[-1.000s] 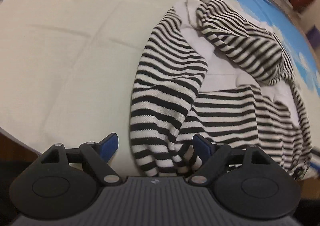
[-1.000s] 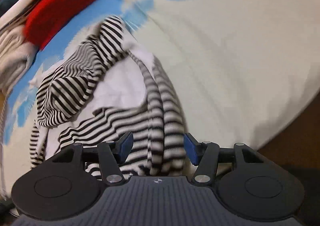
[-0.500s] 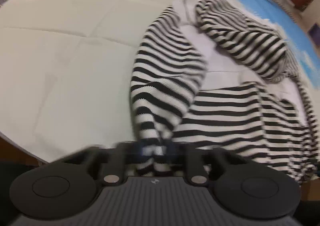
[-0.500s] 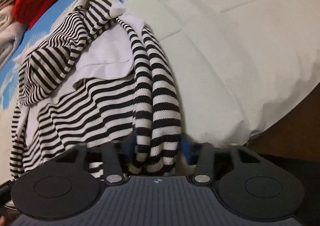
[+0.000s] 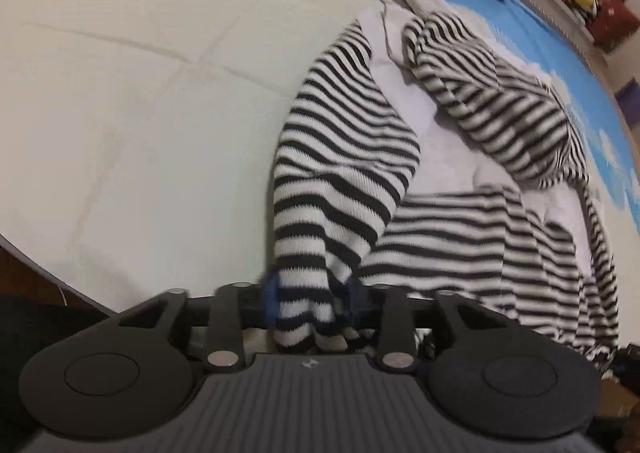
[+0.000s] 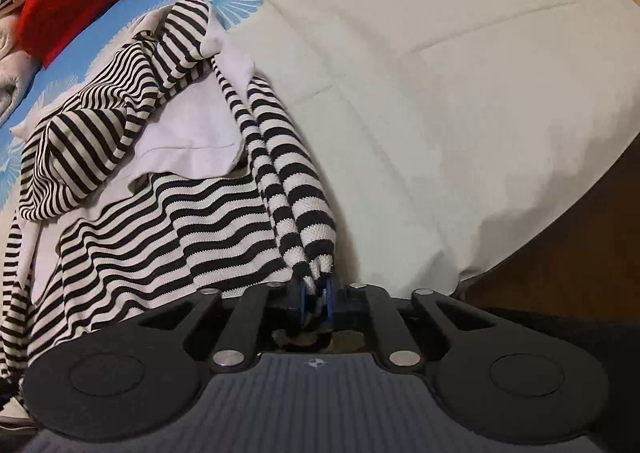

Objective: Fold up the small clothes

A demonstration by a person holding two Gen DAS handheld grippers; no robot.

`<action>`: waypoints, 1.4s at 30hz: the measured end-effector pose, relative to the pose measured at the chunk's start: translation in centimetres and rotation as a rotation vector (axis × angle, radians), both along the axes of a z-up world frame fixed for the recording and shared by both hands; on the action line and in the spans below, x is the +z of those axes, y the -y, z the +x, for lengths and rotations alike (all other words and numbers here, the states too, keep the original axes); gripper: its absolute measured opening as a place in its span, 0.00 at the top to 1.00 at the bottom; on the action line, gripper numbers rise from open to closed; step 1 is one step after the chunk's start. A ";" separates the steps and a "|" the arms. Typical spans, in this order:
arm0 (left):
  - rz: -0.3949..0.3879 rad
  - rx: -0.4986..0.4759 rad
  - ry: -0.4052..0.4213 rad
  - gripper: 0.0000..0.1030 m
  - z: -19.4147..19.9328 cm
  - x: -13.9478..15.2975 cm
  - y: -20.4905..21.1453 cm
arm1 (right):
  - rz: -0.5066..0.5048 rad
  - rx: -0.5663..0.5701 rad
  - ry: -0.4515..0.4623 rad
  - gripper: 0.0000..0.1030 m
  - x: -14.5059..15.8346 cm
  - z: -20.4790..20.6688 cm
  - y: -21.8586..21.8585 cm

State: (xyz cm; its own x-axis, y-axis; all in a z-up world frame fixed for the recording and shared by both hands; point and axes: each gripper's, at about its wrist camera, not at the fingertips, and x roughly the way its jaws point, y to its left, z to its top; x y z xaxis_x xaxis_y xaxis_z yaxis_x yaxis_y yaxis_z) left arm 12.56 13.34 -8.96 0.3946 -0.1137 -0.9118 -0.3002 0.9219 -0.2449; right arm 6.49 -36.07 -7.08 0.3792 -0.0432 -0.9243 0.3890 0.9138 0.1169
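Striped garment (image 5: pixel 460 237) lies crumpled on the bed (image 5: pixel 140 113) near its edge. Left gripper (image 5: pixel 314 303) — fingers just reopening, garment fold between them. Right gripper (image 6: pixel 314 299) — fingers closing, clamped on a bunched fold.

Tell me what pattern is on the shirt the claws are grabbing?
Black and white stripes on the knitted shirt, with plain white patches, clearest in the right wrist view.
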 end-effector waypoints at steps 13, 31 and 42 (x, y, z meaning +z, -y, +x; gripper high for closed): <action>-0.004 -0.018 0.002 0.91 0.8 -0.8 0.6 | -0.029 0.076 -0.042 0.66 -1.3 0.8 -1.4; 0.010 -0.042 -0.026 0.74 0.6 -1.0 0.7 | -0.024 0.076 -0.048 0.78 -1.4 0.5 -0.9; 0.034 -0.083 -0.004 0.86 0.5 -0.9 1.5 | -0.033 0.111 -0.026 0.87 -1.4 0.4 -1.2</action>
State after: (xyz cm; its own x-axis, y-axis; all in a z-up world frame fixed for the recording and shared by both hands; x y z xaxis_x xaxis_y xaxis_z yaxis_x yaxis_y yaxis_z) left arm 13.08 11.88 -9.86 0.3818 -0.1147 -0.9171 -0.2232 0.9515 -0.2119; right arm 6.91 -34.88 -8.46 0.3593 -0.0332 -0.9326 0.2878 0.9546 0.0768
